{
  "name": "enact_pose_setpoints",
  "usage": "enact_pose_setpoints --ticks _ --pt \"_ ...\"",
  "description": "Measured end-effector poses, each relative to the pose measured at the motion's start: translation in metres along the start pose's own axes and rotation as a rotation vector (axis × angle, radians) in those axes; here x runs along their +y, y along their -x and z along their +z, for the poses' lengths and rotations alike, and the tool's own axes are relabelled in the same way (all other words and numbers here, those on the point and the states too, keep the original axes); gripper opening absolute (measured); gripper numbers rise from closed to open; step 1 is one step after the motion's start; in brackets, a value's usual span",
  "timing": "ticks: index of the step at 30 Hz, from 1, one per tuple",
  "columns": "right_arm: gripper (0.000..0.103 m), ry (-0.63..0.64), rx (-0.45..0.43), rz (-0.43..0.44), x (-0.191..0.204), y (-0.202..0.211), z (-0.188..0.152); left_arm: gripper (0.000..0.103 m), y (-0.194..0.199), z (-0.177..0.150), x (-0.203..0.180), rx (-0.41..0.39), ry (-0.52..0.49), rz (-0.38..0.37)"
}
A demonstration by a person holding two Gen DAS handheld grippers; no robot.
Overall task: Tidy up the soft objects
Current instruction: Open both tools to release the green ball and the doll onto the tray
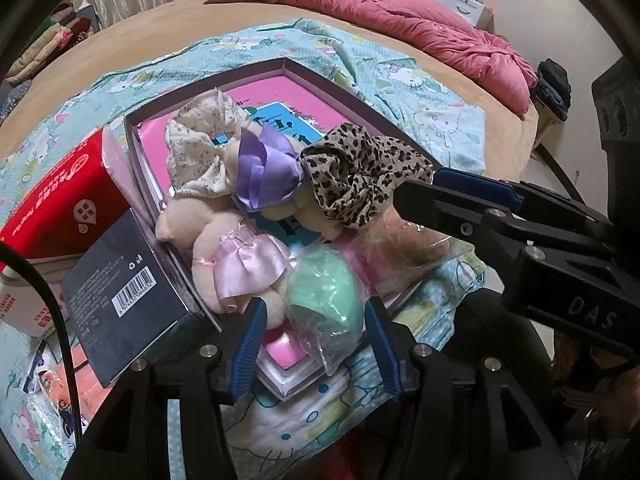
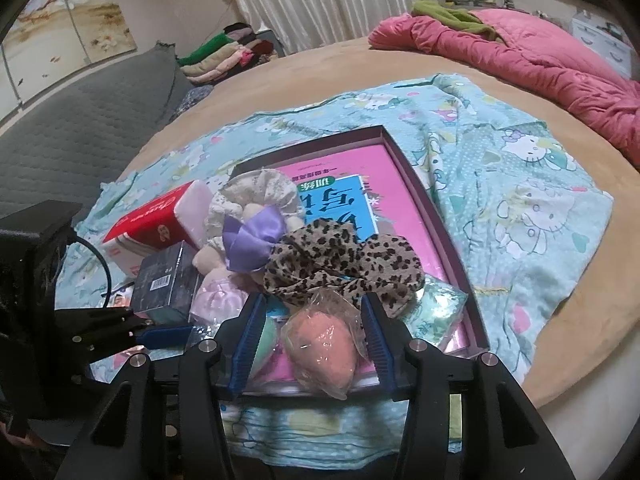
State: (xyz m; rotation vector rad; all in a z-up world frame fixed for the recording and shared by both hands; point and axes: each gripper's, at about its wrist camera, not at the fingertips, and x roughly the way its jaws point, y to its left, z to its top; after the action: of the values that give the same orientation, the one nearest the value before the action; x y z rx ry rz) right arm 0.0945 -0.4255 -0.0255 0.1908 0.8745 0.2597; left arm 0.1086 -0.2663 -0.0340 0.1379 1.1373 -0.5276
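Two wrapped sponges sit at the near end of the shallow box: mint sponge on the left, peach sponge on the right, both in clear plastic. Your left gripper is spread wide, fingers either side of the mint sponge, not squeezing it. Your right gripper is equally wide around the peach sponge, jaws apart, no grip. Just beyond them lies the leopard scrunchie, touching the purple satin bow on the plush doll in its pale pink dress. Floral scrunchie sits farther back left, against the doll. All rest on a pink book inside the box. Left of the box: dark carton with barcode, red tissue pack behind it. Box sits on the cartoon-cat blanket; pink quilt far right.
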Motion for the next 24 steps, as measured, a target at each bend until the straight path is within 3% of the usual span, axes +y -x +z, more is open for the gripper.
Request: enact_pose_setpoints --ticks 22,24 --pt "0.061 0.003 -0.032 -0.087 0.005 0.009 0.004 0.063 0.031 0.003 0.003 -0.078 0.029 0.0" --pt "0.068 0.002 -0.041 -0.094 0.006 0.011 0.004 0.065 0.036 0.003 0.002 -0.09 0.03 0.005"
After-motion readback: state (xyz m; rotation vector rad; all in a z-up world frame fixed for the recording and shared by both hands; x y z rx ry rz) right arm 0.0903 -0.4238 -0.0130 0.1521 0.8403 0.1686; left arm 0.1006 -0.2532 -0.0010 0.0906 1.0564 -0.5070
